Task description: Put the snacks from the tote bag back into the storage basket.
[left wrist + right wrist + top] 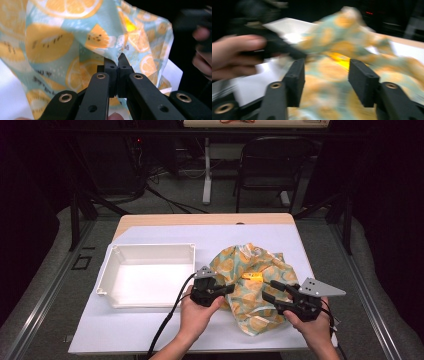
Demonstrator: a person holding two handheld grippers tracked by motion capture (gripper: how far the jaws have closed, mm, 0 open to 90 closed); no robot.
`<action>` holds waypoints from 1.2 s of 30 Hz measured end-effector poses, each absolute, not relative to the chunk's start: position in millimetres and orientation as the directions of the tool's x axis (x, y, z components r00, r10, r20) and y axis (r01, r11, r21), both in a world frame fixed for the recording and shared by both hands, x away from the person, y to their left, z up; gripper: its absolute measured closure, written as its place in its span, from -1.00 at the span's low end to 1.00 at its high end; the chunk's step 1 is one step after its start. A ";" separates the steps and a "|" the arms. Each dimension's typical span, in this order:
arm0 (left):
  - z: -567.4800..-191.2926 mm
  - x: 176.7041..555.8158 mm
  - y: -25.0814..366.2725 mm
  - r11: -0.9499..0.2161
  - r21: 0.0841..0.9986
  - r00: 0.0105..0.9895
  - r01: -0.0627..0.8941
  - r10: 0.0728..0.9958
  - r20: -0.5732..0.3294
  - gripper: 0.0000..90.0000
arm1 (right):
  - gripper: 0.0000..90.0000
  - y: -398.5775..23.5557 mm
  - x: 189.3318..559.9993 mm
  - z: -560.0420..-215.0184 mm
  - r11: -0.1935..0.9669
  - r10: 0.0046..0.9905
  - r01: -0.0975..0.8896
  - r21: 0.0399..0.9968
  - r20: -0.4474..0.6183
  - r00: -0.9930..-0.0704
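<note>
A crumpled cloth bag (pixel 250 262) printed with orange slices on pale blue lies on the white table cover, right of centre. Something bright yellow (pixel 252 277) shows at a fold in its middle. My left gripper (pixel 230 289) is at the bag's left edge. In the left gripper view it (pixel 117 58) is shut, pinching a fold of the bag (pixel 62 42) between its tips. My right gripper (pixel 266 290) is at the bag's right side. Its jaws (pixel 325 67) stand open over the blurred bag (pixel 342 40), pressing on nothing.
An empty white rectangular tray (pixel 107 275) sits on the left half of the table, close to the left hand. The white table cover (pixel 125 330) reaches the near edge. A dark folding chair (pixel 272 160) stands beyond the table's far edge.
</note>
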State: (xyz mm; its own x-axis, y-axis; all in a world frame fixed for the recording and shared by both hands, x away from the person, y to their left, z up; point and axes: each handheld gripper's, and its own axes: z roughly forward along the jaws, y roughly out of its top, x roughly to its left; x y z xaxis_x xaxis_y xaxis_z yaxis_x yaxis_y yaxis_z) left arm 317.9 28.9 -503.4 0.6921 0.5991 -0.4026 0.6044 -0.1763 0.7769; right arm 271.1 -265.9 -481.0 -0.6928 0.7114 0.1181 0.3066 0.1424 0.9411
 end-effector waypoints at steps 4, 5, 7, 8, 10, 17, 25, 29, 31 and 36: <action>-518.4 314.8 32.0 -0.175 0.754 0.668 0.633 0.616 -0.418 1.00 | -0.18 -261.0 285.3 -498.4 0.190 0.749 0.377 0.906 0.115 -0.653; -522.4 314.5 31.6 -0.180 0.748 0.663 0.638 0.622 -0.417 1.00 | -0.14 -258.9 287.3 -502.1 0.199 0.750 0.388 0.900 0.115 -0.651; -530.0 313.4 29.9 -0.195 0.736 0.656 0.648 0.633 -0.410 1.00 | 0.04 -257.1 289.5 -507.6 0.226 0.755 0.409 0.884 0.107 -0.647; -533.8 312.6 28.9 -0.201 0.734 0.653 0.649 0.642 -0.402 1.00 | 0.11 -257.1 290.2 -509.8 0.240 0.753 0.421 0.875 0.106 -0.649; -541.2 311.0 26.1 -0.216 0.728 0.645 0.651 0.662 -0.380 1.00 | 0.28 -256.8 291.2 -515.1 0.252 0.753 0.438 0.863 0.109 -0.649; -563.9 309.8 20.2 -0.270 0.683 0.627 0.679 0.697 -0.348 0.98 | 0.71 -256.8 302.3 -545.0 0.356 0.792 0.562 0.747 0.078 -0.606; -543.8 292.0 35.5 -0.272 0.751 0.686 0.602 0.658 -0.312 0.41 | 0.44 -267.4 295.0 -533.5 0.297 0.783 0.549 0.781 0.130 -0.608; -523.2 281.1 50.8 -0.222 0.802 0.687 0.554 0.665 -0.291 0.17 | 0.36 -270.5 281.2 -508.9 0.261 0.777 0.458 0.850 0.097 -0.622; -512.0 278.8 56.0 -0.192 0.827 0.691 0.528 0.664 -0.287 0.06 | 0.32 -272.2 277.6 -498.4 0.231 0.784 0.415 0.880 0.084 -0.615; -485.4 282.7 48.0 -0.139 0.871 0.698 0.471 0.662 -0.272 -0.15 | -0.11 -276.8 280.8 -482.6 0.136 0.853 0.342 0.930 0.066 -0.518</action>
